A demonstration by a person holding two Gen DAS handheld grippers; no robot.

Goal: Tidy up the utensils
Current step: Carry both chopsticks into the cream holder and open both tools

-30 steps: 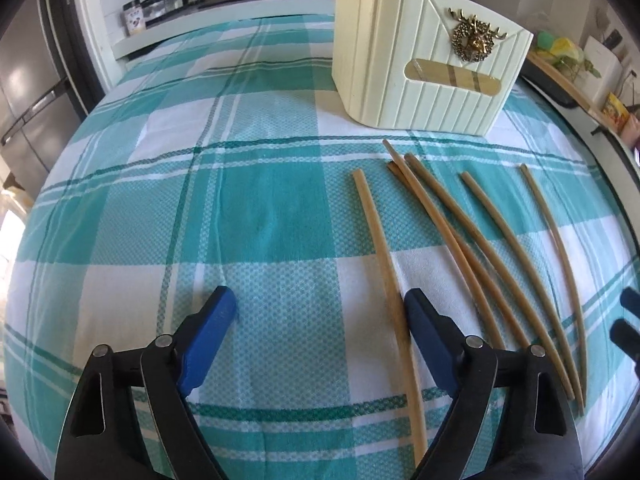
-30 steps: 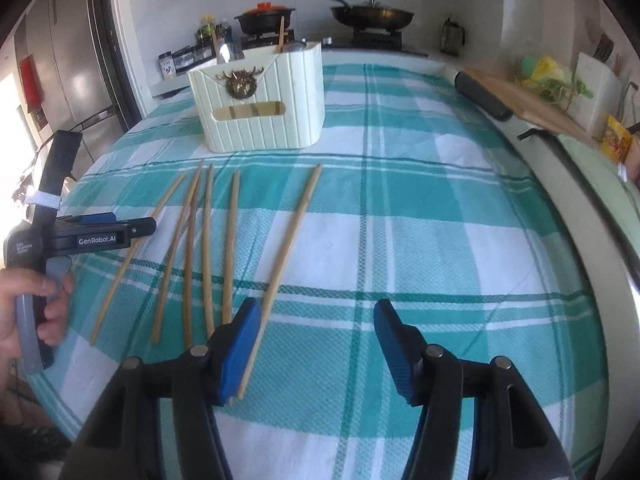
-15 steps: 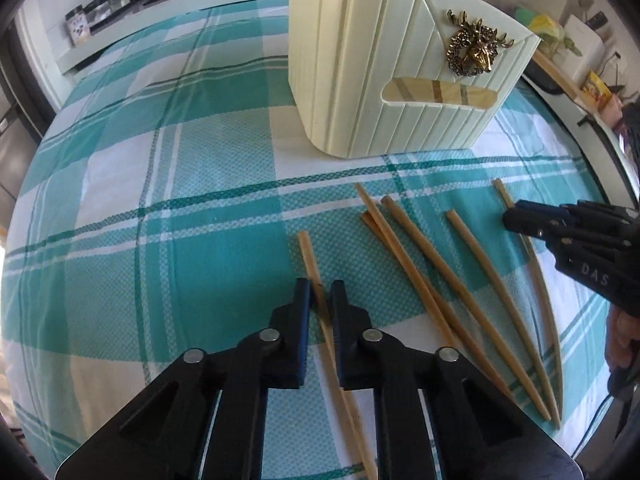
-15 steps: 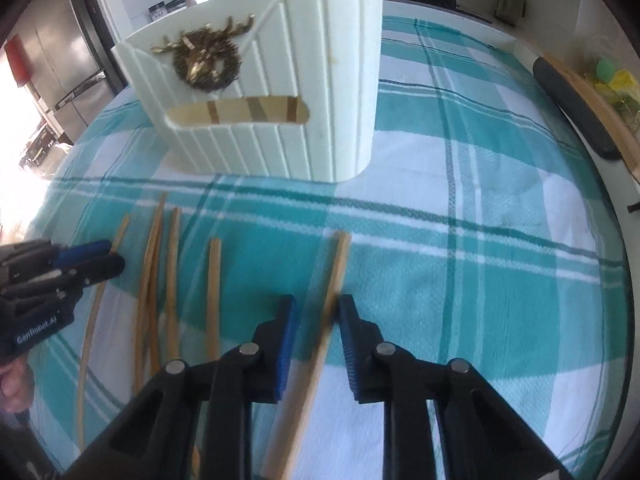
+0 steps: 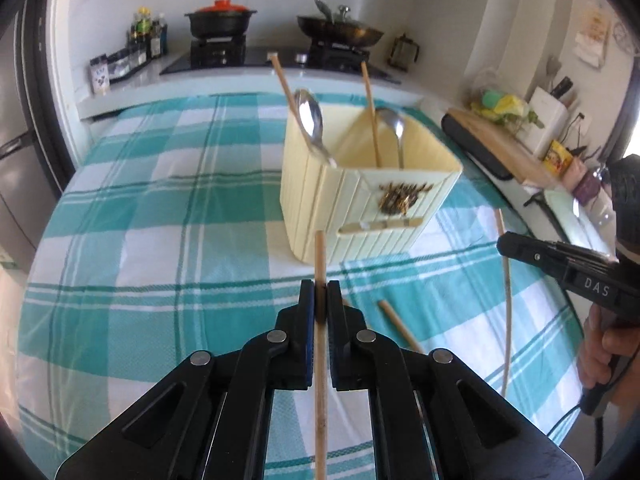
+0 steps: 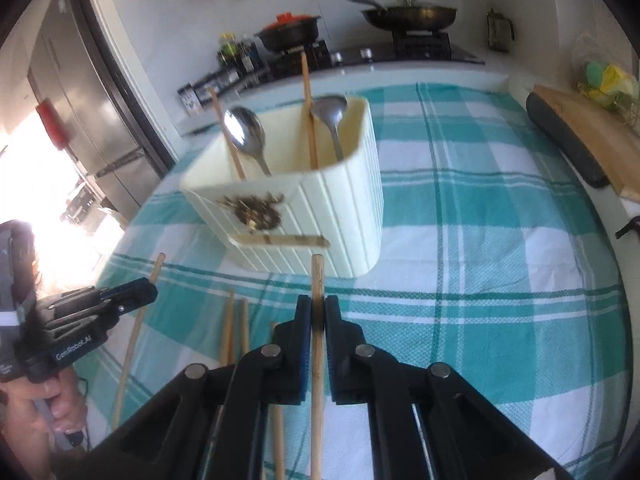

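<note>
My left gripper (image 5: pixel 319 300) is shut on a wooden chopstick (image 5: pixel 320 258) and holds it above the checked cloth, pointing at the cream utensil holder (image 5: pixel 360 196). My right gripper (image 6: pixel 317 312) is shut on another wooden chopstick (image 6: pixel 317 276), also raised and pointing at the holder (image 6: pixel 320 208). The holder has two spoons (image 5: pixel 312 120) and two chopsticks (image 5: pixel 370 100) standing in it. Loose chopsticks (image 6: pixel 236 328) lie on the cloth between the grippers. Each gripper shows in the other's view: the right (image 5: pixel 560 264), the left (image 6: pixel 100 304).
The table is covered by a teal and white checked cloth (image 5: pixel 160 240). A stove with a pot (image 5: pixel 220 20) and a pan (image 5: pixel 340 32) stands behind it. A cutting board (image 5: pixel 500 148) and kitchen items line the right counter. A fridge (image 6: pixel 80 100) stands at the left.
Both grippers, shut on one chopstick each half a second ago, have lifted them off the cloth and tilted up toward the holder. One second ago both were open.
</note>
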